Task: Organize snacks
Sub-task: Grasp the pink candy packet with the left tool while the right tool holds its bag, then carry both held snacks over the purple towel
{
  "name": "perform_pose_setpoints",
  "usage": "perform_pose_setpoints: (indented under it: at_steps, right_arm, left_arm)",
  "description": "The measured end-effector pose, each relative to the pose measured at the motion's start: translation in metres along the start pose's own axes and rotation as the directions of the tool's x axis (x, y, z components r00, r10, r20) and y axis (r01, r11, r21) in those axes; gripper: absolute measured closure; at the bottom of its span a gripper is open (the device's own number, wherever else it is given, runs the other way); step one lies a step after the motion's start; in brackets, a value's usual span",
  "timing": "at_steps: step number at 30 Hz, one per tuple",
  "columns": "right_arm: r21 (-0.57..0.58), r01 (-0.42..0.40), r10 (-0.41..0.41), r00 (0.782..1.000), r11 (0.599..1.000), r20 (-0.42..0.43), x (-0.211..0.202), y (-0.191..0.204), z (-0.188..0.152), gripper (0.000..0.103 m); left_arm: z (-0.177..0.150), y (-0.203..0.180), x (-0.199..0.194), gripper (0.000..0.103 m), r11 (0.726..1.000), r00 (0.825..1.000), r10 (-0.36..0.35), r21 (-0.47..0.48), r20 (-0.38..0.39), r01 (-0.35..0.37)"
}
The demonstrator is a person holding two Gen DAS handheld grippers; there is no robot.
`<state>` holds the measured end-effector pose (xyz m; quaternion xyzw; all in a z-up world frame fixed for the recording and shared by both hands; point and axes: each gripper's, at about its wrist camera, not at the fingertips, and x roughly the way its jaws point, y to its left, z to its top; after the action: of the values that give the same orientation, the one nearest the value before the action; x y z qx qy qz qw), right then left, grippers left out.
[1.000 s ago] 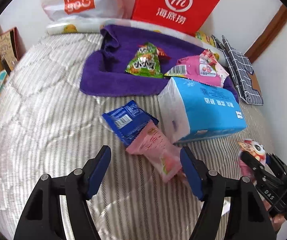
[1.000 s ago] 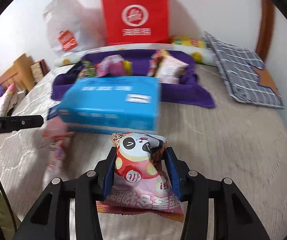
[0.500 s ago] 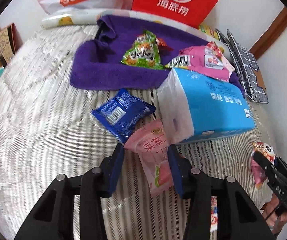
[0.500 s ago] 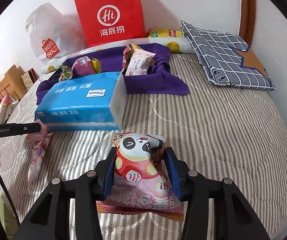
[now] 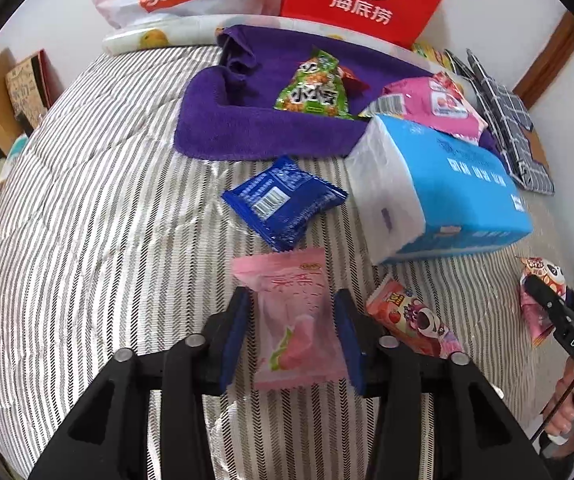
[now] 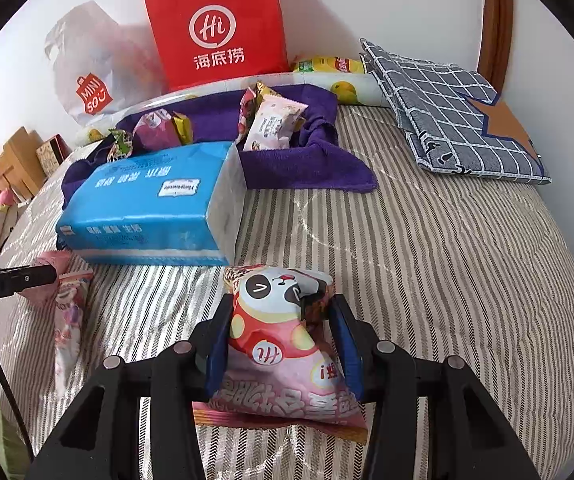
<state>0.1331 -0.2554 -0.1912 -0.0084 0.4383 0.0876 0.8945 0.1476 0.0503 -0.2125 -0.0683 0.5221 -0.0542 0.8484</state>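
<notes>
change: left gripper (image 5: 293, 336) jaws just closed in, then eased slightly, around the pale pink peach-print snack packet (image 5: 295, 320), now off the striped quilt (image 5: 87, 220) | right gripper (image 6: 283, 340) clamps the panda-print pink snack bag (image 6: 283, 332) | meaning: both likely bound for the purple towel (image 6: 287, 164)
</notes>
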Motion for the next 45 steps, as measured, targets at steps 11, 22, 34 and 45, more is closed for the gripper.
perform_pose_setpoints:
  at_steps: [11,22,34,45]
  right_arm:
    - [-0.005,0.015,-0.015,1.000,1.000,0.002,-0.003,0.004,0.000,0.058]
    - [-0.018,0.011,-0.010,0.999,1.000,0.033,-0.015,0.012,0.007,0.058]
    - [-0.019,0.000,0.002,0.993,1.000,0.117,-0.045,0.019,0.034,0.058]
    - [-0.078,-0.010,0.024,0.982,0.997,0.186,-0.060,0.043,0.071,0.058]
  left_arm:
    - [-0.008,-0.019,0.002,0.067,0.989,0.993,0.106,0.099,0.048,-0.111]
    - [-0.005,-0.002,-0.025,0.068,1.000,0.998,-0.008,0.021,0.062,0.007]
    - [0.016,-0.025,-0.055,0.068,0.995,0.992,-0.084,0.054,0.099,0.079]
    - [0.047,-0.057,-0.069,0.068,0.984,0.980,-0.160,0.094,0.118,0.149]
